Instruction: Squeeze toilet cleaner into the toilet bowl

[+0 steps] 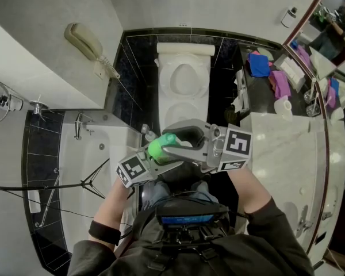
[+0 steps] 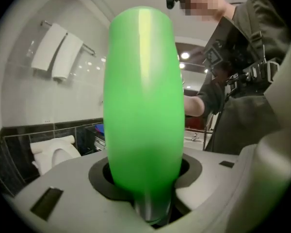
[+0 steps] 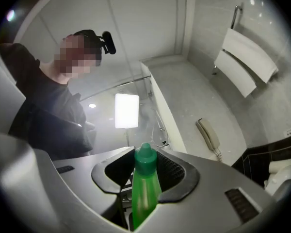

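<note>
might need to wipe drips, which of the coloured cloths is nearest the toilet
The blue cloth, lying just right of the toilet in the head view; the purple cloth lies farther right.

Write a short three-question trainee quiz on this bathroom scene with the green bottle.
1. True or false: the toilet has its lid up.
2. What does the left gripper clamp? A) a towel B) the green bottle C) a phone
3. Fill in: the bottle's cap stands between the jaws of the ___ gripper.
Key: 1 true; 2 B; 3 right gripper.
</note>
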The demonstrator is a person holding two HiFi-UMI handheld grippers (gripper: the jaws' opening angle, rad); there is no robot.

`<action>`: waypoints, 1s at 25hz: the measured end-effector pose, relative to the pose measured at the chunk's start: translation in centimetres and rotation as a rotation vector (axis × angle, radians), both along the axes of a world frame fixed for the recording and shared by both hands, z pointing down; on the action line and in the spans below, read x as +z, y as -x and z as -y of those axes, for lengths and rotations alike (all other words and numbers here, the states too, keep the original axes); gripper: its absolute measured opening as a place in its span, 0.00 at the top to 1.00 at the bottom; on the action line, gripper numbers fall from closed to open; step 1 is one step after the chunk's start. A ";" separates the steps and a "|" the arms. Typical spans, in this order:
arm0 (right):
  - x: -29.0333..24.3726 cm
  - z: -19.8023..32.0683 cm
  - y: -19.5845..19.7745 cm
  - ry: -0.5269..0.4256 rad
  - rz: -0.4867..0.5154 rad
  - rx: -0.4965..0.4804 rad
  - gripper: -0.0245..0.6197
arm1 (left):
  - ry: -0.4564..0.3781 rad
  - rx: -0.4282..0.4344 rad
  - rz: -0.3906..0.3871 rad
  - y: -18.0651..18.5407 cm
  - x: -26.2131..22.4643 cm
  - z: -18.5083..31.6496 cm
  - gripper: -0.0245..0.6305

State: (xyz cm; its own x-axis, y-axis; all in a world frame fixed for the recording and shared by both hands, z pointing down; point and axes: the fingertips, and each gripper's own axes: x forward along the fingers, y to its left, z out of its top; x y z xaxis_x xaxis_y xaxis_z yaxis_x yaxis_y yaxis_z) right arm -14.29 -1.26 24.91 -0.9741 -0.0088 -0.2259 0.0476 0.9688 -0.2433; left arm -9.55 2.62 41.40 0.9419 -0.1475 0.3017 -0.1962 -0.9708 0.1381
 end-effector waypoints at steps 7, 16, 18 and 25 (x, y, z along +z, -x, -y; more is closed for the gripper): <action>0.2 -1.2 -0.5 -0.027 0.028 -0.084 0.73 | 0.049 0.059 -0.018 -0.5 0.2 -1.2 0.67; 0.5 2.0 -0.5 0.121 0.039 0.073 0.53 | -0.164 -0.236 0.089 1.1 1.1 4.0 0.67; 0.8 2.8 -0.6 0.177 0.036 0.121 0.46 | -0.228 -0.344 0.118 2.1 1.0 5.9 0.67; 2.5 4.9 -0.6 0.498 0.051 0.259 0.47 | -0.446 -0.722 0.295 6.5 1.3 11.1 0.67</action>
State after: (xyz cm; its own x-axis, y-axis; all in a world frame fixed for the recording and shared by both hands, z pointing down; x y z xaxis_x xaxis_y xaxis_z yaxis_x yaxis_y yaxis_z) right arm -13.67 -6.16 27.45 -0.9138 -0.3640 -0.1800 -0.1528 0.7190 -0.6780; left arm -16.04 -8.44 42.73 0.4677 -0.8350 0.2900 -0.7473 -0.5487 -0.3748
